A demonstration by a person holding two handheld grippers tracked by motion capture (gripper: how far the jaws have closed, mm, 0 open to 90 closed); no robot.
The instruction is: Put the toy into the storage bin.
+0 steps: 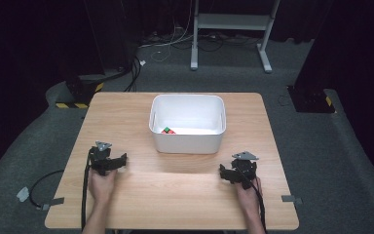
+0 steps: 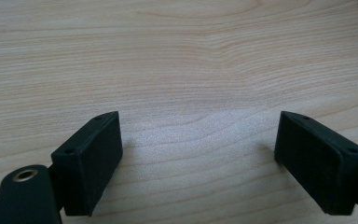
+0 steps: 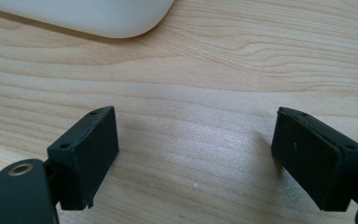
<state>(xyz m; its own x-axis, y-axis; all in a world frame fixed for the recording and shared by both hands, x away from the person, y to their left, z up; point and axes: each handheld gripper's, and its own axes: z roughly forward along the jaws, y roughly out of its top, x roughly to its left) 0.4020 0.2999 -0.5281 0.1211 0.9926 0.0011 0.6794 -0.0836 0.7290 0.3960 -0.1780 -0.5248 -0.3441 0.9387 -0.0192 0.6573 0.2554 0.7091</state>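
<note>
The white, round-cornered plastic bin sits at twelve o'clock between the left gripper and right gripper, both with jaws apart and empty.

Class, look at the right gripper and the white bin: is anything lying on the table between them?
Nothing visible does. The right gripper rests on the table with its fingers open and empty, and bare wood lies between it and the near corner of the white bin. The bin's near wall does screen the small red and green thing inside.

Left claw held low, jaws apart, nothing between; right claw likewise, jaws apart, empty; forearms behind each claw.
</note>
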